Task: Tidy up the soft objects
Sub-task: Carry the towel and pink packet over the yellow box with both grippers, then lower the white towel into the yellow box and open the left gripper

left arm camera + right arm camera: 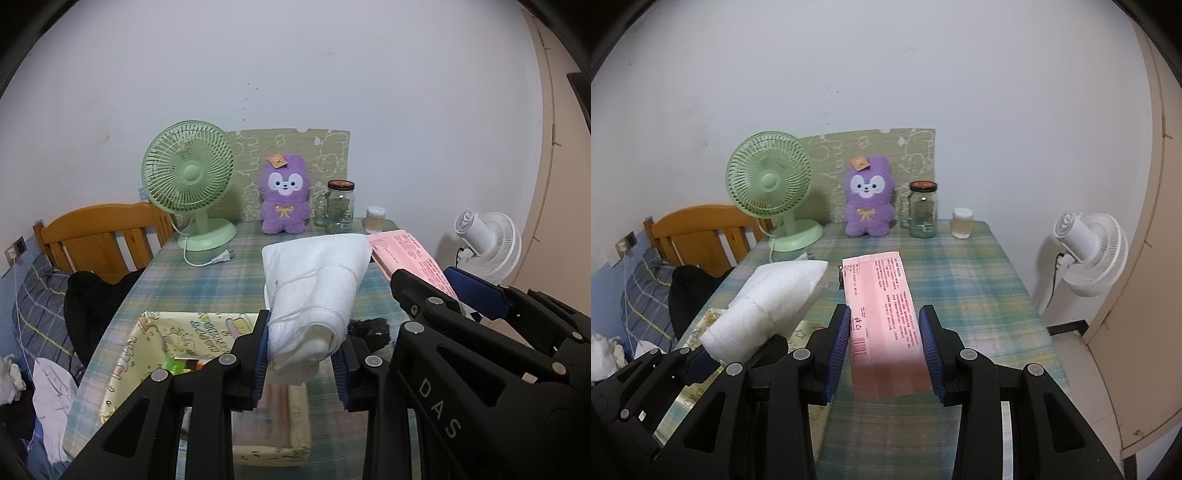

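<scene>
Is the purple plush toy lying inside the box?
No, the purple plush toy sits upright at the table's far edge between the green fan and the glass jar.

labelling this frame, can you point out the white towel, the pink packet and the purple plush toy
white towel (314, 291): left wrist view, middle of the folded bundle.
pink packet (884, 317): right wrist view, centre of its printed face.
purple plush toy (283, 197): left wrist view, its chest just below the face.

I read this as a home bedroom | wooden bed headboard (99, 236) with plaid bedding (40, 306) and loose clothes beside the desk (221, 273) | green desk fan (188, 173), purple plush toy (283, 194), glass jar (340, 206) against a plain wall | white fan (1089, 251) by a door.
</scene>
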Tool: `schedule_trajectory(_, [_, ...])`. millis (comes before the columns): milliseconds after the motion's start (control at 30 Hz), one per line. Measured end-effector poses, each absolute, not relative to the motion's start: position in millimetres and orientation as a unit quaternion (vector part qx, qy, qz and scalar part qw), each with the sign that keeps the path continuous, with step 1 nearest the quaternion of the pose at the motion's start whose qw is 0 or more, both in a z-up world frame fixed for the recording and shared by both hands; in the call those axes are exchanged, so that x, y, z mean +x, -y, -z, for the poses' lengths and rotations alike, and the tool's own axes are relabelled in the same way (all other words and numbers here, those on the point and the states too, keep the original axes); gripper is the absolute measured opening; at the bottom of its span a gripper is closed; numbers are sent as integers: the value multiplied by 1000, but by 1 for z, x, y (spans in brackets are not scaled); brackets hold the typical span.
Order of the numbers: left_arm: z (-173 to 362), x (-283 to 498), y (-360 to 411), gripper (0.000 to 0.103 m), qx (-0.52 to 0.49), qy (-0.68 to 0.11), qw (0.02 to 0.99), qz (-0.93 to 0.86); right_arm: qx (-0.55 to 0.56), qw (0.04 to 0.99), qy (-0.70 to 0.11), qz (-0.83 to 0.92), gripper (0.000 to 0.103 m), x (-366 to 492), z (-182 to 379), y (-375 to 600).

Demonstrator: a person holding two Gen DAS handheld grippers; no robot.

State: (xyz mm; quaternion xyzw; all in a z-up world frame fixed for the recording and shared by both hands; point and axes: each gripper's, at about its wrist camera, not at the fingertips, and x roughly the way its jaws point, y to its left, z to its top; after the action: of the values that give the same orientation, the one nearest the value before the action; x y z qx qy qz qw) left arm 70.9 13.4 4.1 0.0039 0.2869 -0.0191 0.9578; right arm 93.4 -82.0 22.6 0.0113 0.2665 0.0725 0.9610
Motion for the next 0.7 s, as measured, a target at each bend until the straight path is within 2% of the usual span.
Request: schedule_trajectory(700, [-2, 78, -74, 31, -5, -276, 961, -4, -1, 959, -262, -113, 42, 107, -22, 16])
